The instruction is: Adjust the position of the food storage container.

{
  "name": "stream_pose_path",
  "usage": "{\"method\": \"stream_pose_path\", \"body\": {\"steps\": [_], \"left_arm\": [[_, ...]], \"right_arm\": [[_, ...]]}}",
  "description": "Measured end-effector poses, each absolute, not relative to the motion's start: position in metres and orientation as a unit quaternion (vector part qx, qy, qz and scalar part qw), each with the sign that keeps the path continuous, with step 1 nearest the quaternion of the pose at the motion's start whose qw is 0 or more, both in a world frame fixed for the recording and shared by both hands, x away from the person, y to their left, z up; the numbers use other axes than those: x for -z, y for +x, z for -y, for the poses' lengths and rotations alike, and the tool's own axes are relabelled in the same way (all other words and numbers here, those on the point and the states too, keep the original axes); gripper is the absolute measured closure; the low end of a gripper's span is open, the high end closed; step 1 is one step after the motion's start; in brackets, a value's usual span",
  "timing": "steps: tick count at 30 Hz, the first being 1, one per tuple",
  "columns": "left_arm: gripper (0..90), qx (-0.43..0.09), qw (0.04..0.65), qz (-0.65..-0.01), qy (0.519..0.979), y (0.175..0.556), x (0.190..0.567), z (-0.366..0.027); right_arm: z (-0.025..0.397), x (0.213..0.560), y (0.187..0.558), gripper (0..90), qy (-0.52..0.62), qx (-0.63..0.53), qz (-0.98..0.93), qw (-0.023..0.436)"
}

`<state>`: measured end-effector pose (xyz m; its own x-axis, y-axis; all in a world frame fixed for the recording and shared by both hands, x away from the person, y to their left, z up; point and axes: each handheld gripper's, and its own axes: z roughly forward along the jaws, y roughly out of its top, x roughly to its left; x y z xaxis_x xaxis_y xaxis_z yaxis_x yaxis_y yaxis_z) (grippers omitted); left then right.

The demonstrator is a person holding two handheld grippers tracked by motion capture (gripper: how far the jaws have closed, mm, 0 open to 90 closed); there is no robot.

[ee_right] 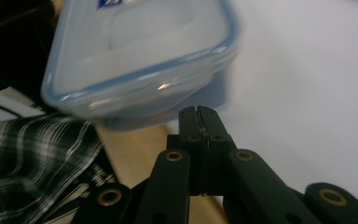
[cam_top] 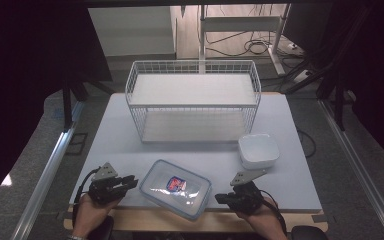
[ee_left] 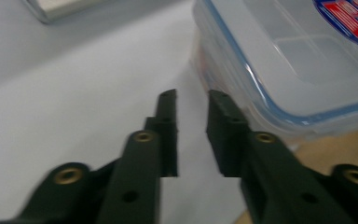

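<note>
Even overhead light falls on the pale table [cam_top: 130, 145], while the room around it sinks into near black at the left and right edges. The wire basket [cam_top: 192, 100] casts only faint shadows. Both gripper views are soft (close things smear), with a small glare spot on the clear lidded container [ee_right: 161, 87]

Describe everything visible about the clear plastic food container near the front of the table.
The container is a shallow rectangular box of clear plastic with rounded corners, closed by a clear lid edged with a blue seal. A red and blue label sits on the lid. It lies flat and turned at an angle near the table's front edge, between the left gripper and the right gripper. Neither gripper holds it.
</note>
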<state>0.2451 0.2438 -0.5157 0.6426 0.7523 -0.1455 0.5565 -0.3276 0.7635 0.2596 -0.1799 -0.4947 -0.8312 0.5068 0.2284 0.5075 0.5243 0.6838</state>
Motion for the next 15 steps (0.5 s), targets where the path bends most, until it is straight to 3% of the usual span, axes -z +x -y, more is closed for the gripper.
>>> {"method": "stream_pose_path", "body": {"steps": [6, 15], "left_arm": [[89.8, -0.108, 0.400, -0.389, 0.823, 0.244, 0.517, -0.233], [90.0, -0.105, 0.386, -0.392, 0.829, 0.245, 0.518, -0.230]], "right_arm": [[0.170, 0.502, 0.248, 89.2, -0.272, 0.377, 0.885, 0.022], [0.156, 0.507, 0.237, 89.2, -0.247, 0.366, 0.896, 0.051]]}}
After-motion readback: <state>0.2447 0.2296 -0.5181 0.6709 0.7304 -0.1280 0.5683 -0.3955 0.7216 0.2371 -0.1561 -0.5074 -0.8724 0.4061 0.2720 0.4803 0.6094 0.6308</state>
